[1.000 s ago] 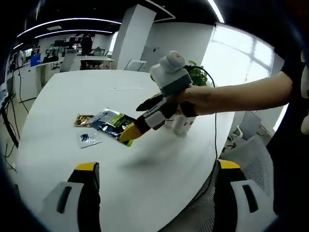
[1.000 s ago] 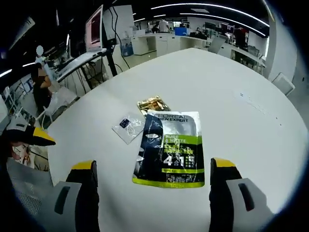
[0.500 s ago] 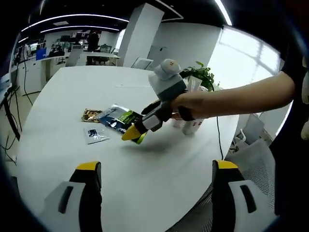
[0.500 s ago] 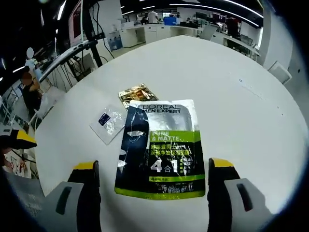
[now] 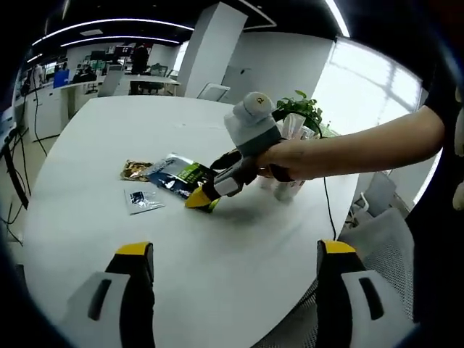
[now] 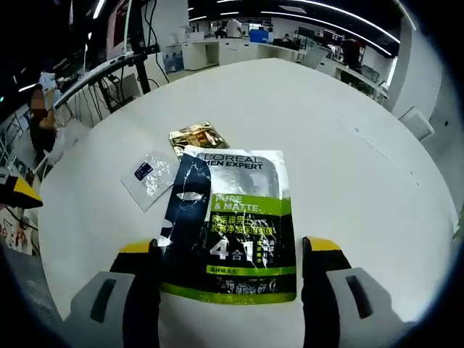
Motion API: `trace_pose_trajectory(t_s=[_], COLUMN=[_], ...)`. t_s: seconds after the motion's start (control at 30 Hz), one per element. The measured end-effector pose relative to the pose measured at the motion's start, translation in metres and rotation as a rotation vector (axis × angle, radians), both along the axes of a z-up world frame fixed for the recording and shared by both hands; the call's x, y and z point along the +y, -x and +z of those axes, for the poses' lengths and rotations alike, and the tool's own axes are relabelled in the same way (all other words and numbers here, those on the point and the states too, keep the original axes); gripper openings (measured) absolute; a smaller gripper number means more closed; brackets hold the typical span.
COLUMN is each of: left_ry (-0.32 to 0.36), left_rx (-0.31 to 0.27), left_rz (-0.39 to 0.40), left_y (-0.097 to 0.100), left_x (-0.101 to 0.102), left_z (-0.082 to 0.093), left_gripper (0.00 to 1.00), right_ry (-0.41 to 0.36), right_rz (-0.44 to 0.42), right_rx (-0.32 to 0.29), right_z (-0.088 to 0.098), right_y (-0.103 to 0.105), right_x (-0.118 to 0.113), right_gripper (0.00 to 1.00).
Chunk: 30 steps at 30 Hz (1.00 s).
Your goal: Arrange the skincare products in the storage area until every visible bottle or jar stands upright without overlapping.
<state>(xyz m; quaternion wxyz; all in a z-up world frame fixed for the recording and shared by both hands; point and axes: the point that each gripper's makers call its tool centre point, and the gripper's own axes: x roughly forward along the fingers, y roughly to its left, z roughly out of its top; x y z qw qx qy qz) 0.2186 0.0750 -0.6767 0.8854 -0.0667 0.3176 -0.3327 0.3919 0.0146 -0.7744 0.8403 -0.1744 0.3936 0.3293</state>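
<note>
— At the lower centre of the right gripper view, what is most likely to go wrong?

— Largest first: the white table (image 6: 341,87) is smooth and bare, so anything flat can skate on it. The black-and-green sachet pack (image 6: 228,225) lies flat between the spread jaws of the right gripper (image 6: 228,250), its near edge level with the fingertips. I judge that a low, shallow closing could push the pack forward or crumple its edge instead of pinching it.

— And the smaller things beside it?

— A gold foil packet (image 6: 194,136) touches the pack's top edge, and a clear sample sachet (image 6: 147,177) sits just to its left. If the pack slides, it may ride over either one.

— Where are the bottles?

— In the left gripper view, the white bottles (image 5: 290,190) stand at centre right, behind the person's hand (image 5: 286,158), beside a green plant (image 5: 301,110). A careless sweep of the forearm could tip them.

— How are the hands posed?

— That hand reaches in from the right, angling its gripper down to the pack. The left gripper (image 5: 228,254) hangs low and wide open, holding nothing.
</note>
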Motion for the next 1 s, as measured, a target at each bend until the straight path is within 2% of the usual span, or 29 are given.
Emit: trace_pose_trajectory(t_s=[0.1,0.3,0.37,0.4,0.43,0.47,0.57,0.63,0.83,1.0], left_ry=[-0.001,-0.008,-0.007,-0.007,-0.006,-0.005,-0.005,-0.002,0.030,0.057], left_rx=[-0.001,-0.002,-0.001,0.000,0.002,0.002,-0.003,-0.009,-0.025,-0.032], left_rz=[0.002,0.007,0.011,0.013,0.013,0.014,0.011,0.012,0.030,0.042], left_y=[0.000,0.002,0.003,0.004,0.004,0.004,0.005,0.005,0.002,0.000], left_x=[0.000,0.004,0.004,0.005,0.005,0.005,0.004,0.003,0.005,0.003], left_z=[0.000,0.000,0.001,0.000,0.000,0.000,0.002,0.006,0.016,0.024], left_gripper=[0.86,0.85,0.85,0.85,0.85,0.85,0.85,0.85,0.84,0.84], right_ry=[-0.001,0.009,0.010,0.010,-0.002,0.001,0.001,0.019,-0.039,-0.086], right_rz=[-0.005,-0.001,0.019,0.021,0.044,0.038,0.057,0.062,0.062,0.085], right_rx=[-0.004,-0.006,-0.004,-0.004,-0.025,-0.030,-0.046,-0.051,-0.026,-0.069], right_z=[0.001,0.001,0.002,0.004,0.008,0.011,0.010,0.012,0.015,0.027], right_y=[0.001,0.002,0.005,0.008,0.008,0.010,0.018,0.019,0.033,0.044], right_x=[-0.001,0.001,0.004,0.004,0.009,0.008,0.012,0.011,0.009,0.009], right_gripper=[0.75,0.70,0.61,0.53,0.39,0.30,0.16,0.10,0.04,0.03])
